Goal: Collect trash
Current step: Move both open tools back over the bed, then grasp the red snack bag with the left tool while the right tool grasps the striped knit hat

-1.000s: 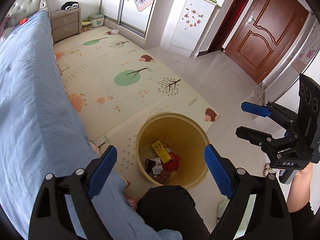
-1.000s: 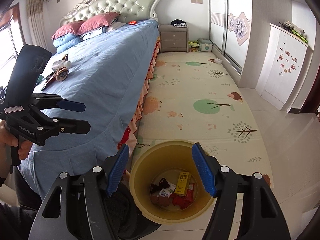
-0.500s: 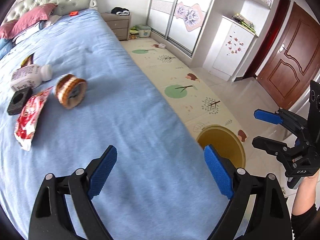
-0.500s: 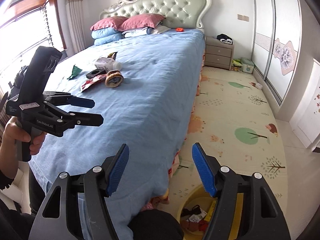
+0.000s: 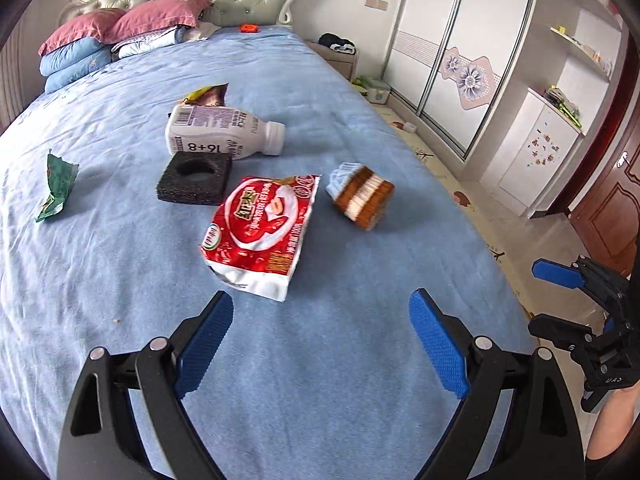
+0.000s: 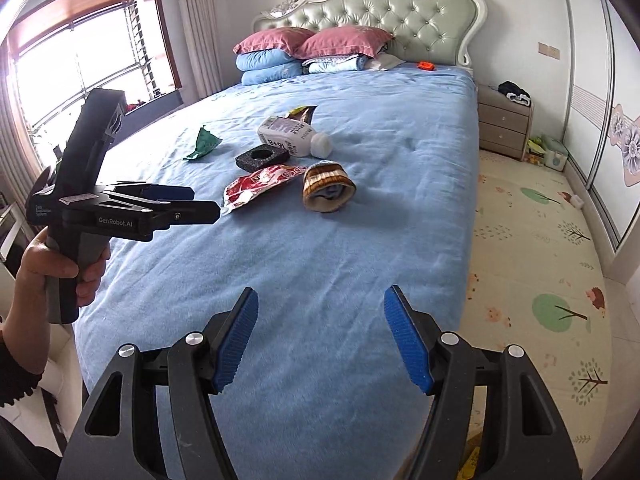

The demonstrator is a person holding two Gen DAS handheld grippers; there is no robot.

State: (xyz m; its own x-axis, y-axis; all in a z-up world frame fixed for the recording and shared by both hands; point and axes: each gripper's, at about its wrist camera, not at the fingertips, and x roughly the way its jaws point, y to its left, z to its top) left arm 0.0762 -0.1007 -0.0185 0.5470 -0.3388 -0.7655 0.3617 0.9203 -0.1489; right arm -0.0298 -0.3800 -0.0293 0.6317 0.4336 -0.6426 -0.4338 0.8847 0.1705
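Presently both tongs are seen spread wide, nothing gripped: left tongs [image 5: 320, 336], right tongs [image 6: 322, 334], over the wrinkled blue bed [image 5: 340, 400]. Trash is clustered mid-bed: glossy red crinkled wrapper [image 5: 260, 228] nearest the left tongs, black foam square w/ round hole [image 5: 195, 178], white plastic bottle marked "16+8" [image 5: 222, 132], striped knit roll [image 5: 362, 194], green wrapper [image 5: 56, 186] apart at left. Bed's right edge is met by a patterned floor mat [image 6: 532, 240].
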